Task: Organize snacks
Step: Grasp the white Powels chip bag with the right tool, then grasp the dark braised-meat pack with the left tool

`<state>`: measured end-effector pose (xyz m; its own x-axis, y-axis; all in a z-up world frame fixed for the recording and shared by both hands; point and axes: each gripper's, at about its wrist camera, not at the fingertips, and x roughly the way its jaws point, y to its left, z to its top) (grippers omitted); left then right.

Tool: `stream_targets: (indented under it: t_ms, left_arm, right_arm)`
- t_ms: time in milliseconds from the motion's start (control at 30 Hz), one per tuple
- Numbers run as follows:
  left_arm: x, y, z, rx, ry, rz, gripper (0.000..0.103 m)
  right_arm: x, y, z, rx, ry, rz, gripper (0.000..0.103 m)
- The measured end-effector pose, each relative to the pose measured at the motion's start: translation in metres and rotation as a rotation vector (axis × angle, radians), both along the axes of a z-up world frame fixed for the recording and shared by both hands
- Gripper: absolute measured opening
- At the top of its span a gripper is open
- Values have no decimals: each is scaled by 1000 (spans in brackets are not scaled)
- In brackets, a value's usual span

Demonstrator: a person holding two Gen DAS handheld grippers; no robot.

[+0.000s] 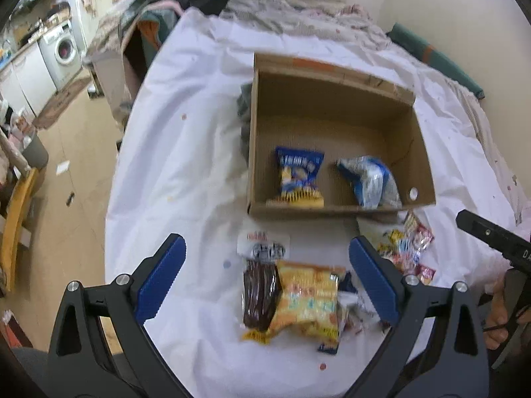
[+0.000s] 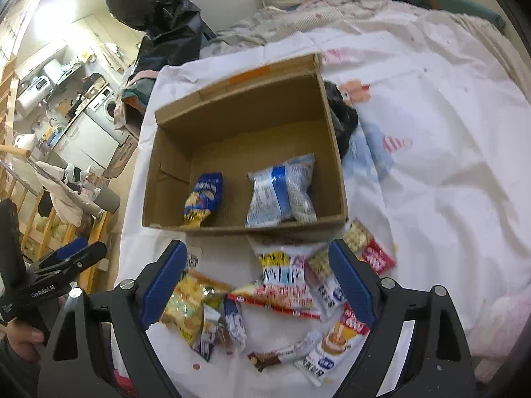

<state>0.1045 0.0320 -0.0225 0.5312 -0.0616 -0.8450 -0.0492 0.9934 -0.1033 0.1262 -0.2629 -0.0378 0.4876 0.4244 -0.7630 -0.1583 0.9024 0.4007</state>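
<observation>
An open cardboard box sits on the white bed sheet. Inside lie a dark blue snack bag and a pale blue-and-white bag. In front of the box lies a loose pile of snacks. In the left wrist view it has a yellow packet and a dark brown packet. In the right wrist view it has a red-and-white packet and a chocolate bar. My left gripper is open and empty above the yellow packet. My right gripper is open and empty above the pile.
Crumpled bedding and pillows lie behind the box. A dark garment lies against the box's right side. The bed's left edge drops to the floor, with a kitchen and washing machine beyond.
</observation>
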Motion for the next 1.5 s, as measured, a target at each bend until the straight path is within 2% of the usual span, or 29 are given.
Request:
stream_targets:
  t_ms: [100, 267, 367, 433, 500, 600, 733, 767, 800, 833, 933, 1067, 1200, 1367, 1500]
  left_arm:
    - [3, 3, -11, -2, 36, 30, 98]
    - [6, 9, -16, -41, 51, 78, 98]
    - [8, 10, -17, -66, 56, 88, 98]
    - [10, 10, -17, -62, 57, 87, 98]
    - [11, 11, -17, -52, 58, 91, 98]
    - [13, 20, -19, -66, 71, 117, 98]
    - [13, 33, -24, -91, 93, 162, 98]
    - [12, 35, -25, -96, 98, 166, 98]
    - [12, 37, -27, -97, 103, 171, 98]
    - [13, 39, -28, -93, 108, 174, 98]
    - [14, 41, -33, -75, 123, 178, 98]
    - [16, 42, -38, -23, 141, 186, 98]
    - [21, 44, -49, 3, 171, 189, 98]
    - [29, 40, -79, 35, 277, 167, 97]
    - [34, 32, -111, 93, 381, 135, 97]
  right_arm:
    - [3, -7, -7, -8, 13, -22, 90]
    - [18, -17, -34, -4, 121, -73, 90]
    - [26, -2, -54, -46, 197, -37, 90]
    - [31, 7, -66, -35, 246, -13, 90]
    - [37, 19, -79, -76, 290, 4, 90]
    - [44, 32, -96, -145, 343, 8, 90]
    - [52, 41, -111, -171, 371, 13, 90]
    - [53, 44, -115, -168, 375, 23, 86]
    - [53, 46, -116, -173, 376, 31, 74]
    - [53, 48, -119, -188, 377, 46, 67]
    - [47, 51, -115, -198, 369, 72, 47]
    - [34, 48, -100, -125, 357, 103, 43]
    - [14, 49, -71, -61, 276, 154, 41]
    - [1, 36, -37, 6, 161, 157, 41]
    - [0, 28, -28, 32, 142, 141, 41]
